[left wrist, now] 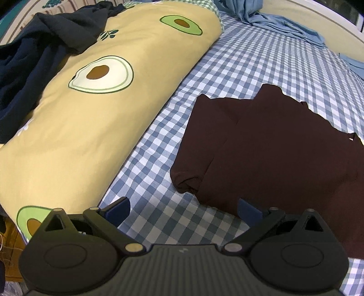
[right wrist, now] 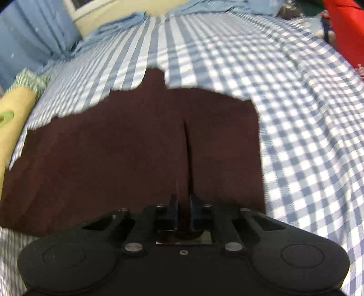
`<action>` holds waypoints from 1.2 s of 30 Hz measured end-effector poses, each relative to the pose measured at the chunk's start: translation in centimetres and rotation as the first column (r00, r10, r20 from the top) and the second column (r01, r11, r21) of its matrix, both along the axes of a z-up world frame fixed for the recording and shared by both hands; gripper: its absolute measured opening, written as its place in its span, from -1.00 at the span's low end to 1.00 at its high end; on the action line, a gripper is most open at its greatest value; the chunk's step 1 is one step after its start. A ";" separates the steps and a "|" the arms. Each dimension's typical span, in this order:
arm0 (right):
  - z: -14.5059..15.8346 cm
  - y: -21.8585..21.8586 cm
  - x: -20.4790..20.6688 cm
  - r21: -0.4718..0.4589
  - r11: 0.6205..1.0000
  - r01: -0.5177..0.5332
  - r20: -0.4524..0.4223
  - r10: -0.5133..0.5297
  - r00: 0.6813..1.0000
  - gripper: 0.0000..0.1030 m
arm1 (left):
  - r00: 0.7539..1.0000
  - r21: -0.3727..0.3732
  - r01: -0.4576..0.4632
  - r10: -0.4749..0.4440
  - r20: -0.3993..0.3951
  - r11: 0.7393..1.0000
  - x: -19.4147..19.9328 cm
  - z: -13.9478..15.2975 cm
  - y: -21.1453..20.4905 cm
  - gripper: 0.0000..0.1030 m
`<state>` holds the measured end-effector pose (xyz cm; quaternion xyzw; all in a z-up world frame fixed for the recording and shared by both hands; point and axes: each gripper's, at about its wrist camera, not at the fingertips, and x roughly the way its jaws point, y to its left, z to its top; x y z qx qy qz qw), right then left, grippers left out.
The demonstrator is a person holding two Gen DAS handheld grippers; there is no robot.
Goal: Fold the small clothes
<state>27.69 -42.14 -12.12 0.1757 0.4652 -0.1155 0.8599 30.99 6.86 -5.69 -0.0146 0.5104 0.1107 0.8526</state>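
A dark maroon garment (left wrist: pixel 268 145) lies on the blue-and-white checked bed sheet (left wrist: pixel 250 59), partly folded with a sleeve tucked at its left edge. My left gripper (left wrist: pixel 184 210) is open, low over the sheet at the garment's near left corner; its right finger touches the fabric edge. In the right wrist view the same garment (right wrist: pixel 127 148) fills the middle. My right gripper (right wrist: pixel 183 205) is shut on a pinched fold of the garment, with a crease running away from the fingers. This view is blurred.
A long yellow avocado-print pillow (left wrist: pixel 91 118) lies along the left, with dark navy clothes (left wrist: pixel 34 59) piled on its far end. Light blue clothing (left wrist: pixel 279 20) lies at the head of the bed. A red object (right wrist: pixel 343 27) stands at the far right.
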 end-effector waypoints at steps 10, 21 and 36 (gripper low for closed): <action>0.7 1.3 0.8 -0.102 0.994 -0.028 -0.020 0.026 0.999 -0.09 | 0.999 -0.038 0.012 -0.013 -0.043 0.999 0.6 -2.1 0.8 0.99; 2.6 8.4 2.5 -0.057 0.992 -0.116 0.089 0.121 0.989 0.99 | 0.999 -0.078 0.012 -0.016 -0.051 0.997 2.3 -3.0 1.6 0.99; -0.7 21.0 7.2 -0.195 0.900 -0.390 -0.020 0.394 0.919 0.99 | 0.995 -0.174 0.040 -0.055 -0.084 0.984 4.9 -6.7 3.8 0.99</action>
